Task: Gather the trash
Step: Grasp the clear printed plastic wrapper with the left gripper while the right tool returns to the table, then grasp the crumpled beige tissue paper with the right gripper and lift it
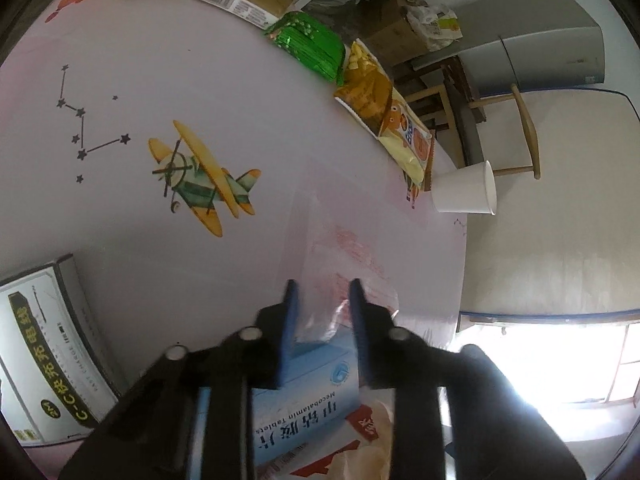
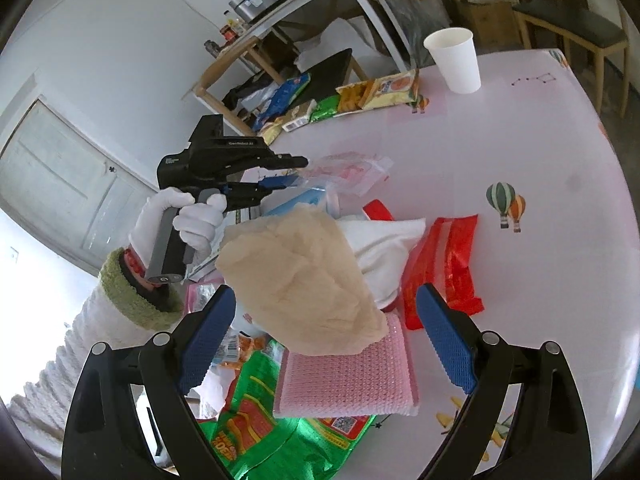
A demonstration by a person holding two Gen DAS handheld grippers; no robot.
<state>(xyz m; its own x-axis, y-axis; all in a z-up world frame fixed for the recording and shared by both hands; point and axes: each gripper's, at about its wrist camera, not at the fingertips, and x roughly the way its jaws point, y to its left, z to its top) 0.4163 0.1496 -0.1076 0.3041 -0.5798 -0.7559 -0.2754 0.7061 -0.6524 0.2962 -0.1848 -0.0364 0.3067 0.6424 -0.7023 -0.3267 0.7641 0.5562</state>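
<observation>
paper cup (image 2: 454, 62) behind wrappers (image 2: 380, 94), on table (image 2: 520, 140)

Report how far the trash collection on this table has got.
Done: nothing visibly collected. In hand: the left tongs are closed on a clear plastic bag; the right tongs hang open over the beige wad. Left: the snack wrappers, paper cup and red wrapper.

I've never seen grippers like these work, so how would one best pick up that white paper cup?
Probably by the side wall. The white paper cup stands upright with its mouth open near the table's far edge, nothing touching it, so level fingers can straddle it just below the rim.
</observation>
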